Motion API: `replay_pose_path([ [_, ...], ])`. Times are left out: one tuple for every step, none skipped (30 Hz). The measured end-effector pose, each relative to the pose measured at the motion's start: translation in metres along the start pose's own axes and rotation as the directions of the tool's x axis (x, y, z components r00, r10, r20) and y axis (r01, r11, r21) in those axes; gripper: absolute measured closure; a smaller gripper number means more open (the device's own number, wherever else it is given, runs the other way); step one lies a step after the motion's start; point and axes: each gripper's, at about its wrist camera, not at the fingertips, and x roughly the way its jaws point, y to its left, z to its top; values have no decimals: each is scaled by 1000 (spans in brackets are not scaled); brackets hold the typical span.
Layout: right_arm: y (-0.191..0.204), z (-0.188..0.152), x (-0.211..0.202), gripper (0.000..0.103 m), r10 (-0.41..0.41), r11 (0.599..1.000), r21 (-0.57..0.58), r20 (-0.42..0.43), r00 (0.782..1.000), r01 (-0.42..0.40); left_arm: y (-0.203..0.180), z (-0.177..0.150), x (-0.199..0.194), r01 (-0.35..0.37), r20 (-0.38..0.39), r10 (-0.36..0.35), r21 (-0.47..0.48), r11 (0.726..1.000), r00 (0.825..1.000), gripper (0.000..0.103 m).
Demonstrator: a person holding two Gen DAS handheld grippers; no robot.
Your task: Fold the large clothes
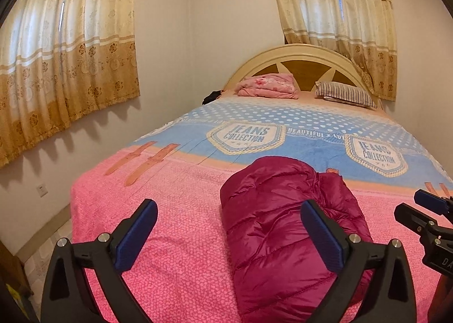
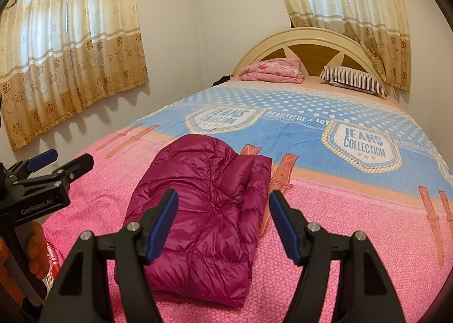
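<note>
A magenta quilted down jacket (image 1: 283,226) lies folded into a compact bundle on the pink part of the bedspread (image 1: 181,238); it also shows in the right wrist view (image 2: 203,209). My left gripper (image 1: 229,235) is open and empty, held above the bed just left of the jacket, its right finger over the jacket. My right gripper (image 2: 223,224) is open and empty, held above the jacket's near half. Each gripper shows in the other's view: the right one (image 1: 424,215) at the right edge, the left one (image 2: 61,164) at the left edge.
The bed's blue "Jeans Collection" part (image 2: 311,124) lies beyond the jacket. A folded pink blanket (image 1: 269,86) and a striped pillow (image 1: 345,95) sit by the headboard (image 1: 300,59). Curtains (image 1: 68,62) hang on the left wall. The bed's left edge (image 1: 74,209) drops to the floor.
</note>
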Motion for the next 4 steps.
replay_pose_path([
  [0,0,0,33,0,1000,1,0,1000,0,0,0,0,2,1,-2,-3,1000,1000,2],
  [-1,-1,-1,33,0,1000,1,-1,1000,0,1,0,1,9,0,-9,-3,1000,1000,2],
  [-1,-2,-1,32,-1,1000,1,-1,1000,1,1,-1,1,20,-2,-20,-5,1000,1000,2],
  [-1,-2,0,32,-3,1000,1,-1,1000,3,0,-1,1,25,-3,-25,-4,1000,1000,2],
])
